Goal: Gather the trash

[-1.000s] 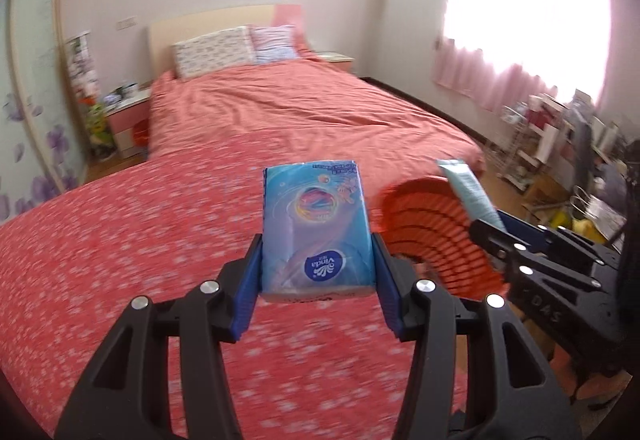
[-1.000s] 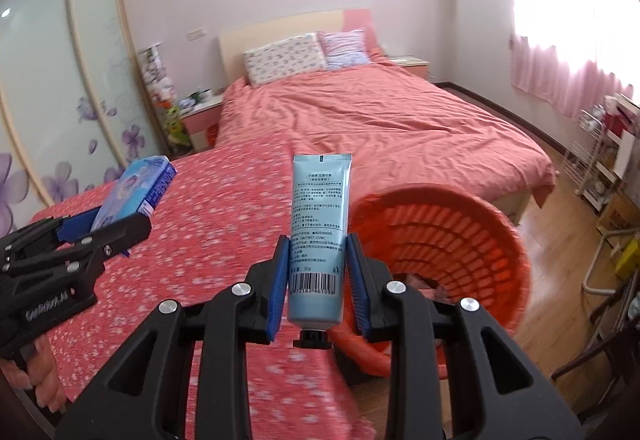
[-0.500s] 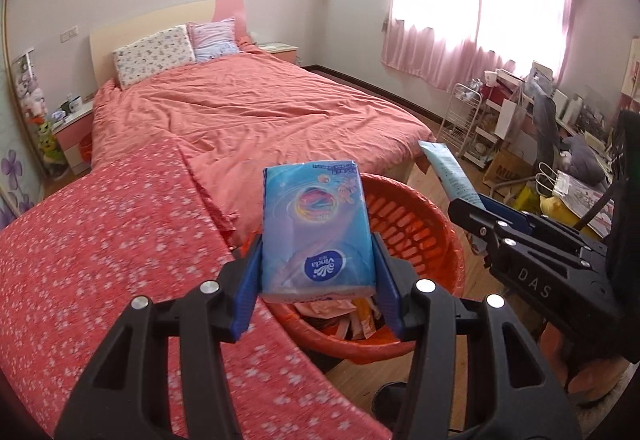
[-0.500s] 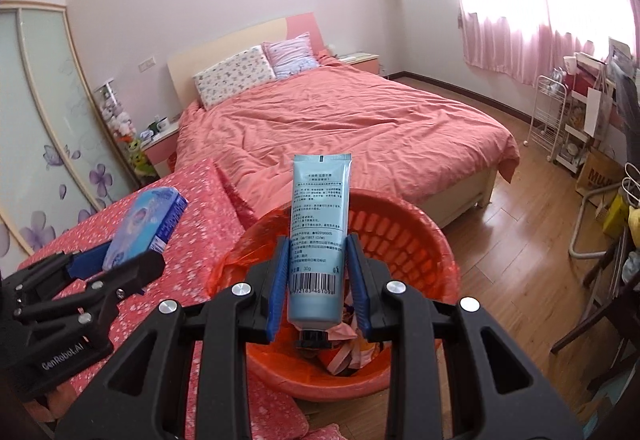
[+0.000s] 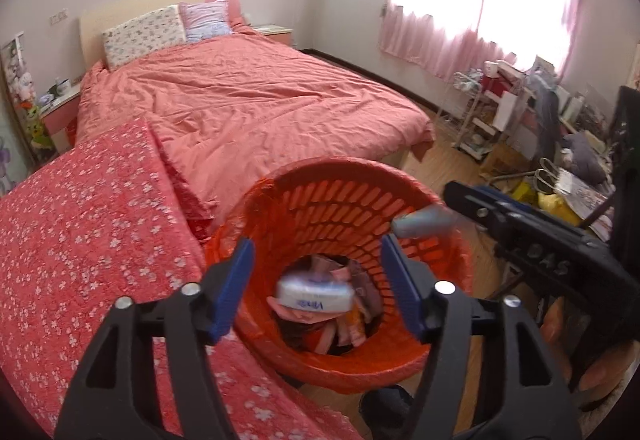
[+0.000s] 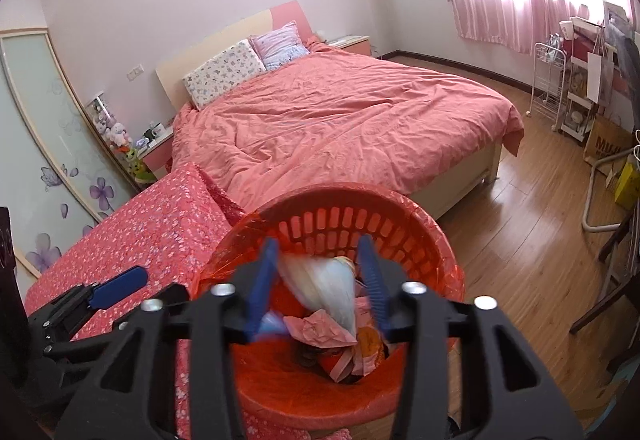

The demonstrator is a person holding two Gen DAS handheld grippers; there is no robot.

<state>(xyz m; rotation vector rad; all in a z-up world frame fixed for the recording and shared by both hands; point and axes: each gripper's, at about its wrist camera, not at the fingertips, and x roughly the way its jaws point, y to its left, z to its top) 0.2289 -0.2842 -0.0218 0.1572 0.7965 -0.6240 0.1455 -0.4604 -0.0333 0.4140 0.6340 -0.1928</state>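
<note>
The tissue pack [image 5: 316,296] is blurred inside the orange basket [image 5: 348,200], above crumpled pink wrappers and other rubbish at the bottom, and clear of the left gripper [image 5: 316,280]. That gripper's blue fingers [image 5: 234,280] have just been opening and stand wide apart over the basket mouth with nothing pressed between them. The pale blue tube [image 6: 332,288] shows as a smear between the fingers [image 6: 262,284] of the right gripper [image 6: 320,280], tilted and loose; those fingers too have just been opening and do not press on it. In the left view the tube [image 5: 424,222] blurs at the basket's right rim, ahead of the right gripper [image 5: 472,200]. The basket stands on the wooden floor [image 6: 520,232], touching the corner of a flowered red cover [image 5: 80,240], with the bed [image 6: 340,120] behind it.
</note>
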